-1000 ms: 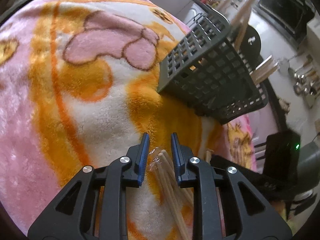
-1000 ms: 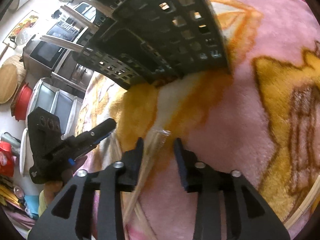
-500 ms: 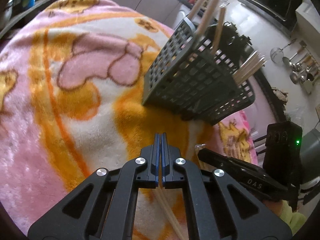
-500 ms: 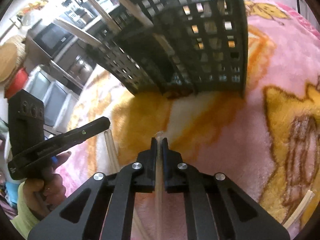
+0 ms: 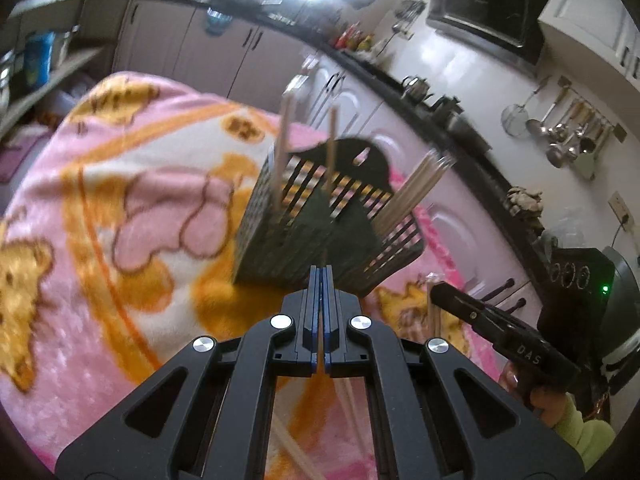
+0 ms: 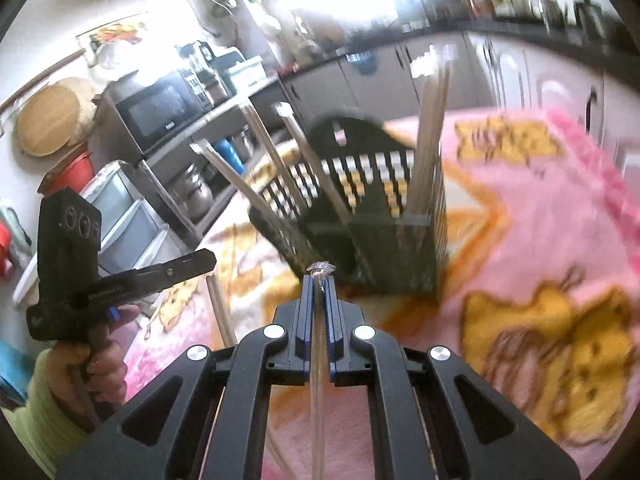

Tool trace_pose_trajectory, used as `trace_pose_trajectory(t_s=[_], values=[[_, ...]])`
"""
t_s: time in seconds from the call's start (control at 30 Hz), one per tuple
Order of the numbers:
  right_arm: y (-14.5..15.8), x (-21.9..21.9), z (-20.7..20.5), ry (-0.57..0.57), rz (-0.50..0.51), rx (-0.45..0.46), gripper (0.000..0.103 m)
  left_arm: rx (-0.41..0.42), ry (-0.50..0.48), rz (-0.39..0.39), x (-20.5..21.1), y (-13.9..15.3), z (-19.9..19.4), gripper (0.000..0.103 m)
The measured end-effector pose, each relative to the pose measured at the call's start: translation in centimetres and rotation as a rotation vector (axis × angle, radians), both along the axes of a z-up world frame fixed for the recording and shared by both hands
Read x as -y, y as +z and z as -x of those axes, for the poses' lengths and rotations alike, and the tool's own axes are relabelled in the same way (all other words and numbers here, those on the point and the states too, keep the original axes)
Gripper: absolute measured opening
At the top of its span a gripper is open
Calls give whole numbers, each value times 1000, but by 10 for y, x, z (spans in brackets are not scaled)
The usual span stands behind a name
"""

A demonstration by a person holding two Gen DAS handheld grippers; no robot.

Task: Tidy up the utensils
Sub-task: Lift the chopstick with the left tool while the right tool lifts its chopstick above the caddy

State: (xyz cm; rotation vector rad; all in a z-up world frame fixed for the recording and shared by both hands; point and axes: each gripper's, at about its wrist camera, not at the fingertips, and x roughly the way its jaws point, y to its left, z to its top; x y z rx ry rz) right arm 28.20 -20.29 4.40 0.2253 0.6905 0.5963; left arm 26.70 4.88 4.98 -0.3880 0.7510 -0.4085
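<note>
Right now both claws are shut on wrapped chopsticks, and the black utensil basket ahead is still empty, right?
Not empty. The black utensil basket already holds several chopsticks standing in its compartments, as the right wrist view shows. The left claw and right claw are indeed shut on wrapped chopsticks.

Basket [image 5: 320, 216] ahead, bare blanket [image 5: 120, 240] left

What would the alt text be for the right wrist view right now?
The right hand-held gripper is shut on a wrapped pair of chopsticks, above a pink and orange blanket. Ahead stands a black slotted utensil basket holding upright chopsticks, and at left a hand holds the left hand-held gripper.
</note>
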Motion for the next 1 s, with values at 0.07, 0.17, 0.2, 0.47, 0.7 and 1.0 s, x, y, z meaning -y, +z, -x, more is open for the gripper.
trace_pose_trajectory(t_s=[0.07, 0.17, 0.2, 0.47, 0.7, 1.0], values=[[14, 4, 4, -10, 2, 62, 6, 36, -2, -14, 6, 16, 1, 0], [33, 9, 5, -26, -3, 144, 6, 82, -2, -28, 11, 39, 3, 0], [38, 11, 5, -29, -4, 161, 6, 95, -4, -32, 14, 47, 3, 0], [71, 19, -14, -72, -28, 265, 6, 199, -7, -67, 27, 105, -5, 0], [95, 22, -33, -122, -23, 379, 6, 251, 11, -79, 29, 139, -20, 0], [112, 19, -74, -182, -27, 431, 6, 317, 20, -85, 30, 175, -41, 0]])
